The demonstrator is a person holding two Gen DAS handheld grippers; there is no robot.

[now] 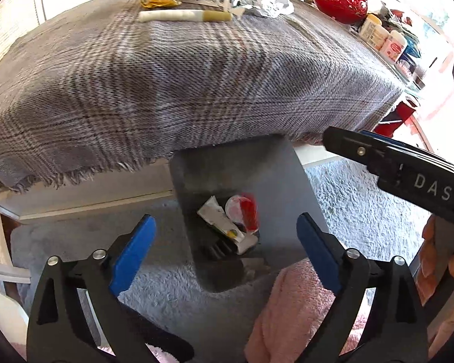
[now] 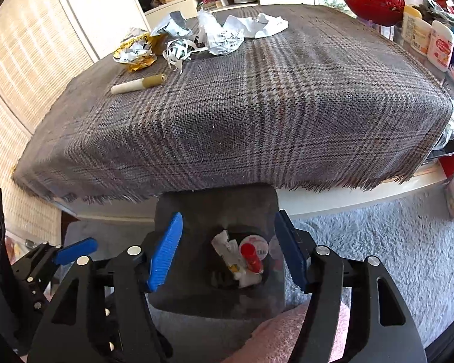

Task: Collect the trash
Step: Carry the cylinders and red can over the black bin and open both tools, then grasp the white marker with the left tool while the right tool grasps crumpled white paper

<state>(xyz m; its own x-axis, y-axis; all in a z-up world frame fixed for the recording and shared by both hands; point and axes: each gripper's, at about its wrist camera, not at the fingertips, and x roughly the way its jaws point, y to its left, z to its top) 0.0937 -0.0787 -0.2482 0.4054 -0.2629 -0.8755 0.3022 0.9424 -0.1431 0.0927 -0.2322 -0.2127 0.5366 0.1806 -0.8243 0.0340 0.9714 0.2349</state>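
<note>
Broadly, the job reads as partly done. The counter (image 2: 257,115), draped in a plaid cloth, is bare over its near half, while a grey bin (image 2: 196,211) stands on the shaggy rug below its edge with some trash already inside: a crushed white carton (image 2: 230,254), a round lid with a red patch (image 2: 252,249) and a few smaller scraps.

What is left sits at the far side of the counter: a pile of crumpled white paper (image 2: 227,31), a yellow wrapper (image 2: 134,51) and a cream tube with an olive cap (image 2: 137,84), all close together and well apart from the bin.

Both grippers hang above the bin's mouth. The left gripper (image 1: 227,254) has its blue fingers spread wide with nothing between them; the right gripper (image 2: 227,251) is likewise parted and empty, so whatever was carried looks to have been let go.

As for writing, the letters "DAS" (image 1: 432,186) show in white on the right gripper's black body in the left wrist view. The bottles (image 2: 429,37) at the counter's far right carry labels, but the print is too small to read.
</note>
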